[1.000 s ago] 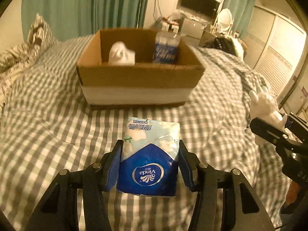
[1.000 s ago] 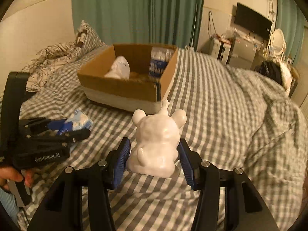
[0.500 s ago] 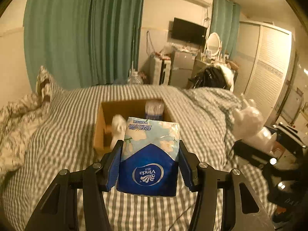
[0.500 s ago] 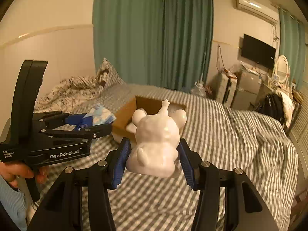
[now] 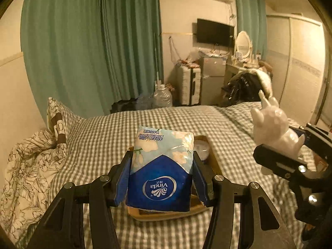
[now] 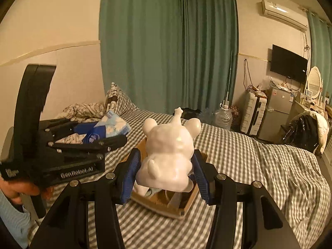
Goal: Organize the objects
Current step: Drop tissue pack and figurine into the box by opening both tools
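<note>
My left gripper (image 5: 160,178) is shut on a blue and white Vinda tissue pack (image 5: 161,168), held upright in the air above the bed. Behind and below the pack lies the open cardboard box (image 5: 213,161), mostly hidden by it. My right gripper (image 6: 167,174) is shut on a white bear figurine (image 6: 170,151), also lifted, with the cardboard box (image 6: 184,205) under it. In the left wrist view the white bear figurine (image 5: 271,122) and the right gripper show at the right. In the right wrist view the left gripper (image 6: 116,137) with the tissue pack (image 6: 110,127) is at the left.
A grey checked duvet (image 5: 103,145) covers the bed, with patterned pillows (image 5: 31,166) at the left. Green curtains (image 5: 93,41), a wall TV (image 5: 214,33), a suitcase (image 5: 191,85), a small fridge and a dark pile of clothes (image 5: 247,89) stand beyond the bed. A hand (image 6: 14,188) holds the left gripper's handle.
Both grippers rose well above the bed with their objects and tilted up, so the room came into view. The cardboard box dropped low in both views and is now partly hidden.
</note>
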Tool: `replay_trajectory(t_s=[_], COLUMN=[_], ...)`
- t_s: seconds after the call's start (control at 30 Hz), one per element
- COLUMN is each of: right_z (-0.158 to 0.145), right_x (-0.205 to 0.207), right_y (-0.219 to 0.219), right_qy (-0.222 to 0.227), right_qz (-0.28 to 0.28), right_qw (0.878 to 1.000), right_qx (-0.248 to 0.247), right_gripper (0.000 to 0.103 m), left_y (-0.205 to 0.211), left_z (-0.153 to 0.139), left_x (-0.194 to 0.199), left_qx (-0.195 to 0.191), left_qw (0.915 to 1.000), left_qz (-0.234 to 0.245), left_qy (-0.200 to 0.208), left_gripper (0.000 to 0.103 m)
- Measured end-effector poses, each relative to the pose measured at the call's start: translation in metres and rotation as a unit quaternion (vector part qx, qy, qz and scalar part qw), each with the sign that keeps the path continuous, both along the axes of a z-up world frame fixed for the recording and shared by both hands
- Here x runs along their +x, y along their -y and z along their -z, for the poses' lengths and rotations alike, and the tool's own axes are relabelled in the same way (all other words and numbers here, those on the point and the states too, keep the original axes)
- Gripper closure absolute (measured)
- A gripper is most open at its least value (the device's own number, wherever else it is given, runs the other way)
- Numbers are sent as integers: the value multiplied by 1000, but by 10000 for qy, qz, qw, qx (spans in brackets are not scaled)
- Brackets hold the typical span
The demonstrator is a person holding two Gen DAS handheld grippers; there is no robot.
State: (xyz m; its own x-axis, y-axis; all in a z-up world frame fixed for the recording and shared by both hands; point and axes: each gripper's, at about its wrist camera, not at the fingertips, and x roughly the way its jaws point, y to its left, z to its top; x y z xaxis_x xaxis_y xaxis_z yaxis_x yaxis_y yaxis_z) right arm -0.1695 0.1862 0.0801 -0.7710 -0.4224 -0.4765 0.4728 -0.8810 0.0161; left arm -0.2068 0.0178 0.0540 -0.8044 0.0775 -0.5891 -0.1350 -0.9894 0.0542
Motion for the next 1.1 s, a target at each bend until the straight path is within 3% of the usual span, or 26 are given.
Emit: replay_trajectory(t_s=[0.1, 0.37, 0.63, 0.77, 0.83, 0.87, 1.0, 1.1], right_z=[9, 58, 109, 121, 119, 117, 102, 85], right_x=[-28, -83, -107, -112, -112, -112, -109, -103], right_y=[5, 29, 32, 29, 29, 27, 17, 8], right_qy=[224, 641, 1118, 1208, 1104, 1037, 912, 797], right_qz=[-134, -160, -125, -39, 117, 171, 368, 562], right_qw=[9995, 9978, 9936, 9925, 9935, 9941, 9950, 9951], right_qx=[-187, 48, 129, 165, 256, 255, 199, 187], right_gripper=[53, 53, 52, 52, 33, 28, 22, 19], left_y=[3, 14, 15, 13, 14, 14, 7, 1], left_z=[14, 63, 105, 120, 125, 126, 118, 101], left_x=[-19, -70, -99, -106, -109, -109, -102, -92], left_qx=[41, 92, -31, -111, -146, -160, -401, -412], left_qw=[9999, 9986, 9963, 9944, 9936, 9933, 9947, 9959], left_qz=[-26, -106, -44, -2, 24, 39, -45, 21], left_qy=[129, 515, 860, 1050, 1123, 1148, 950, 807], left_gripper=[48, 48, 48, 46, 45, 45, 16, 9])
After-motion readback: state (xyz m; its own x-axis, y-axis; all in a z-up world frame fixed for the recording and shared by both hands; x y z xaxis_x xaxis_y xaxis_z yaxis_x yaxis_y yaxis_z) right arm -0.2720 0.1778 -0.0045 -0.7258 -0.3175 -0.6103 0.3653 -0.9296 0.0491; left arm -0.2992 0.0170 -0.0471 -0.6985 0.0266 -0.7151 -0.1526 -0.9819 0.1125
